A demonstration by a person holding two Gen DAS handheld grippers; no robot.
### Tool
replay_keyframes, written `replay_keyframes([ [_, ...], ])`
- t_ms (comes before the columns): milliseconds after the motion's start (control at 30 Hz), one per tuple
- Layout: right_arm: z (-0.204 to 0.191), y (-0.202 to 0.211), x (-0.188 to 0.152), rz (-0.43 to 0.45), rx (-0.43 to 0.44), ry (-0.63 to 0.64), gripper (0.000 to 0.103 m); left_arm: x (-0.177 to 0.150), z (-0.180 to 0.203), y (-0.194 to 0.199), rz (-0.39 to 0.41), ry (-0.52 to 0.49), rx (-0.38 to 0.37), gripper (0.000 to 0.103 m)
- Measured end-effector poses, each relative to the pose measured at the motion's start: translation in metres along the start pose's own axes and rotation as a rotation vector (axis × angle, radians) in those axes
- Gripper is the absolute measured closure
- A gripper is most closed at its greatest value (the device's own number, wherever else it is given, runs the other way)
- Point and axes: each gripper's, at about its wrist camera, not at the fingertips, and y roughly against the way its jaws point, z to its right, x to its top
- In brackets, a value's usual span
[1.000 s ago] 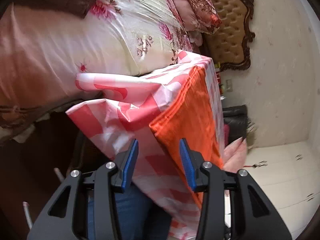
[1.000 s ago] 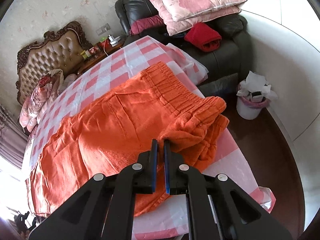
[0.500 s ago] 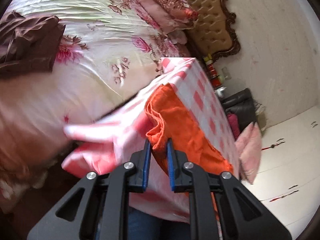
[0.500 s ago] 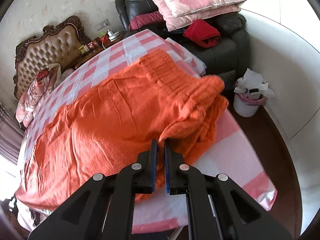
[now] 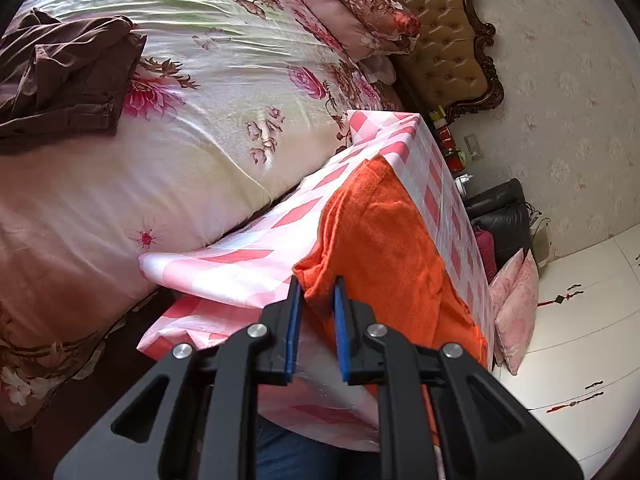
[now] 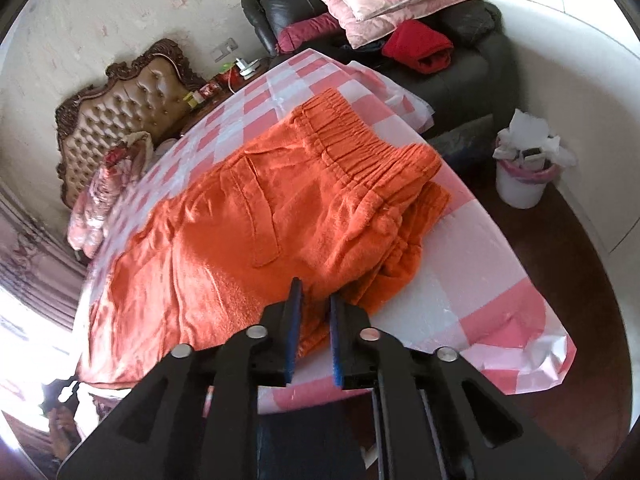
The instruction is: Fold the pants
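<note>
Right wrist view: checkered tablecloth (image 6: 460,280) covers the table; orange pants (image 6: 248,216) lie folded lengthwise across it, waistband far right. Right gripper (image 6: 314,312) stands slightly parted over their near edge; left gripper (image 5: 316,300), slightly parted, brackets the cuff corner.

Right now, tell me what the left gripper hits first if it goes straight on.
The left gripper would meet the orange pants first: their hem corner already sits between its jaws, over the checkered tablecloth.

No text, label, brand or number reads anywhere; small items beside the headboard (image 6: 132,116) look printed, but too blurred.
</note>
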Motion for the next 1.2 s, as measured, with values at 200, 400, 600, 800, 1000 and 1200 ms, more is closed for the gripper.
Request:
replay_keyframes([
  [200,0.008,0.038,0.02,0.121,-0.157,-0.006,0.07,0.002,0.002,-0.002,-0.004,-0.015,0.003,0.088],
  [400,-0.066,-0.002,0.08,0.083,-0.23,0.385,0.033,0.003,0.003,-0.004,-0.01,-0.028,0.013,0.087],
  [600,-0.121,-0.108,0.117,-0.082,-0.264,0.624,0.033,0.002,0.001,-0.006,-0.013,-0.042,0.024,0.086],
  [800,-0.165,-0.165,0.099,-0.173,-0.192,0.834,0.035,0.005,0.002,-0.011,-0.031,-0.073,0.054,0.08],
  [1000,-0.167,-0.171,0.095,-0.12,-0.243,0.882,0.097,0.006,0.018,0.02,0.106,-0.163,0.218,0.068],
  [1200,-0.167,-0.17,0.09,-0.055,-0.282,0.867,0.101,-0.023,0.151,-0.007,0.067,-0.574,0.036,0.059],
])
